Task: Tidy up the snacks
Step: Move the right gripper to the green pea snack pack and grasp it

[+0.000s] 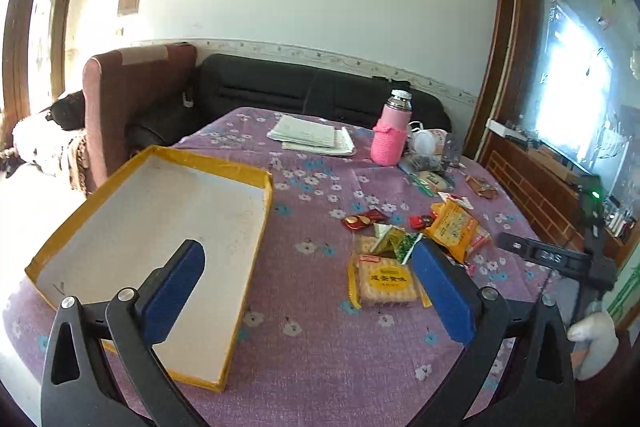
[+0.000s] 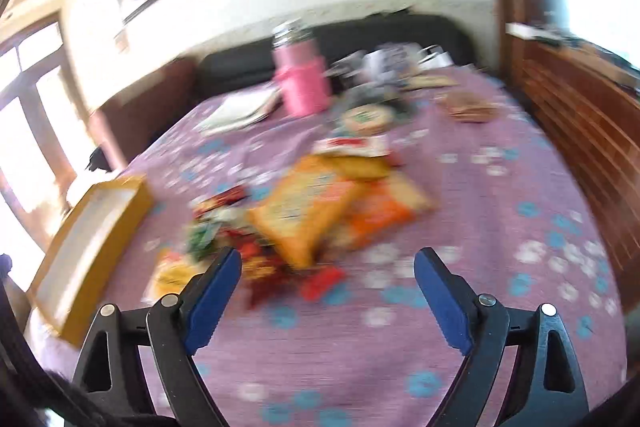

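Note:
A shallow yellow-rimmed cardboard tray [image 1: 256, 169] with a white floor lies empty on the purple flowered tablecloth, left of a heap of snack packets. The heap holds a clear biscuit pack [image 1: 386, 283], green triangular packets [image 1: 394, 239], a red candy [image 1: 362, 219] and a yellow bag [image 1: 454, 229]. My left gripper [image 1: 308, 263] is open and empty, above the cloth between tray and biscuits. The right wrist view is blurred by motion: my right gripper [image 2: 328, 263] is open and empty just short of the heap, with the yellow bag [image 2: 308, 207] ahead and the tray [image 2: 120, 191] at far left.
A pink bottle [image 1: 390, 139], papers [image 1: 310, 137] and small clutter [image 1: 430, 159] stand at the table's far side. A black sofa [image 1: 304, 87] and brown armchair [image 1: 132, 95] lie behind. A wooden cabinet [image 1: 532, 195] stands right. The other gripper's body [image 1: 560, 259] shows at right.

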A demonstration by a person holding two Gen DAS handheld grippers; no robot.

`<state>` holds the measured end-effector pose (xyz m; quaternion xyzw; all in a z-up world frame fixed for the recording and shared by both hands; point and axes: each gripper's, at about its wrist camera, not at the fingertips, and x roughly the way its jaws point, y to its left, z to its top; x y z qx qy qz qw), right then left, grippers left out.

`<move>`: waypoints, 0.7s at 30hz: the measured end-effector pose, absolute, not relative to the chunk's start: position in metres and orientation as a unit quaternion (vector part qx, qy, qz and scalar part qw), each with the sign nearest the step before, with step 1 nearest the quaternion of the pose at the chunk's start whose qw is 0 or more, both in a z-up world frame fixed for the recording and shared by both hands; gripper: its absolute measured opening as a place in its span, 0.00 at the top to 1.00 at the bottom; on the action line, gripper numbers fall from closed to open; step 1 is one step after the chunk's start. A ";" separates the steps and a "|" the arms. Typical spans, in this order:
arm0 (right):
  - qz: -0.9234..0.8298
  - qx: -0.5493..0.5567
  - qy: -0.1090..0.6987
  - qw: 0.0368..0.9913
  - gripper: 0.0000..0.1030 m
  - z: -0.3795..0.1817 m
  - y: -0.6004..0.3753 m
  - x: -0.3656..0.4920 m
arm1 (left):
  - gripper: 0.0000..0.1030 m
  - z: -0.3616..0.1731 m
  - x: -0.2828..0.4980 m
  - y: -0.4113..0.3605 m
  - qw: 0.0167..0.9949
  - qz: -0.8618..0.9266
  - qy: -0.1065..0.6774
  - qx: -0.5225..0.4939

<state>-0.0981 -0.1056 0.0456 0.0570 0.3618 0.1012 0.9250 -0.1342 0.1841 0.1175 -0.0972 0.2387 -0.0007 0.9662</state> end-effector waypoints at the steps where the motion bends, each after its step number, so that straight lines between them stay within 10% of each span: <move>1: 0.123 0.059 0.370 0.919 0.15 0.048 -0.094 -0.090 | 0.00 0.116 -0.135 0.184 0.966 -0.005 0.237 -0.099; 7: 0.224 0.040 0.426 0.876 0.38 0.029 -0.018 -0.060 | 0.00 0.112 -0.135 0.195 0.965 0.002 0.241 -0.104; 21: 0.317 0.105 0.500 0.799 0.37 0.007 0.016 -0.059 | 0.00 0.093 -0.129 0.226 0.951 -0.003 0.263 -0.162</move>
